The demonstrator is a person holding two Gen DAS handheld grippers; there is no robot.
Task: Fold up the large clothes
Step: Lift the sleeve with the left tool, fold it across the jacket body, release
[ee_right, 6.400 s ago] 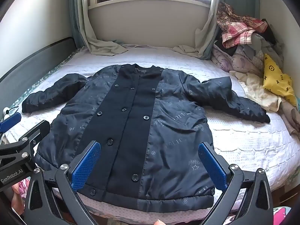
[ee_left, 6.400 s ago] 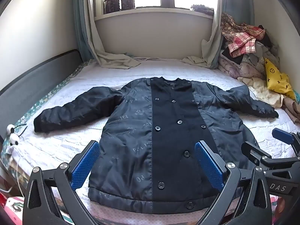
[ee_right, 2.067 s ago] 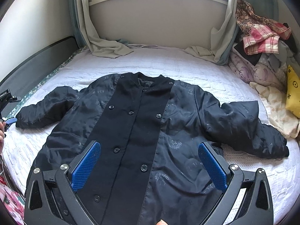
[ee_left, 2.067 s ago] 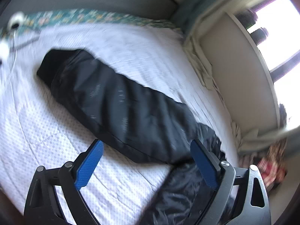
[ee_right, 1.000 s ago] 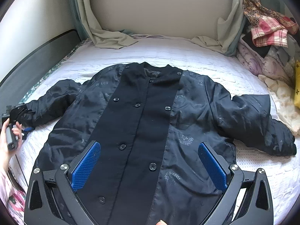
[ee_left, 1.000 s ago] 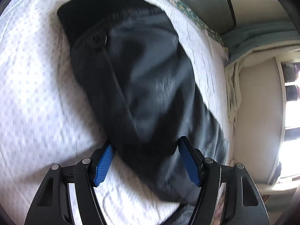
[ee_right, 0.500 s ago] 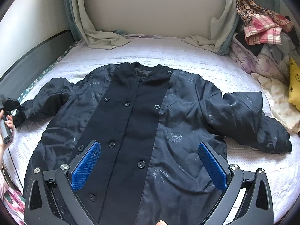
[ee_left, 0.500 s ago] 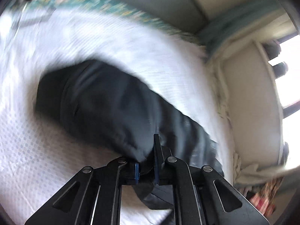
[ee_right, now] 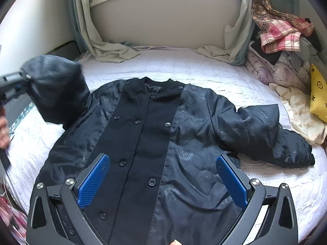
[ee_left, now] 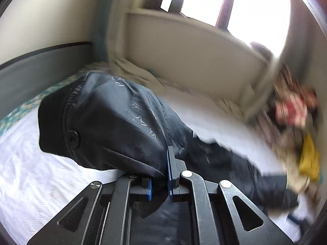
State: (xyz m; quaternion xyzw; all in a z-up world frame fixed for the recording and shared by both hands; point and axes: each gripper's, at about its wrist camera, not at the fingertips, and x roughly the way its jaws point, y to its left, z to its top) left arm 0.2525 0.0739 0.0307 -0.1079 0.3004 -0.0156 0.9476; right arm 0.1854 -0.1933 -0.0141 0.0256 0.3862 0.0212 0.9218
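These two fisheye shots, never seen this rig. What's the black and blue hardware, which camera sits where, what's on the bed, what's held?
No robot arm here: a person carries a handheld two-finger gripper in each hand, each with a fisheye camera looking forward along its fingers.

In the left wrist view, the left gripper has its jaws shut on the sleeve of a dark coat, near the cuff, lifted off the bed.

In the right wrist view, the right gripper hovers with jaws open and empty above the coat, which lies buttoned and face up. The raised sleeve shows at the left. A pile of clothes lies at the right edge of the bed.
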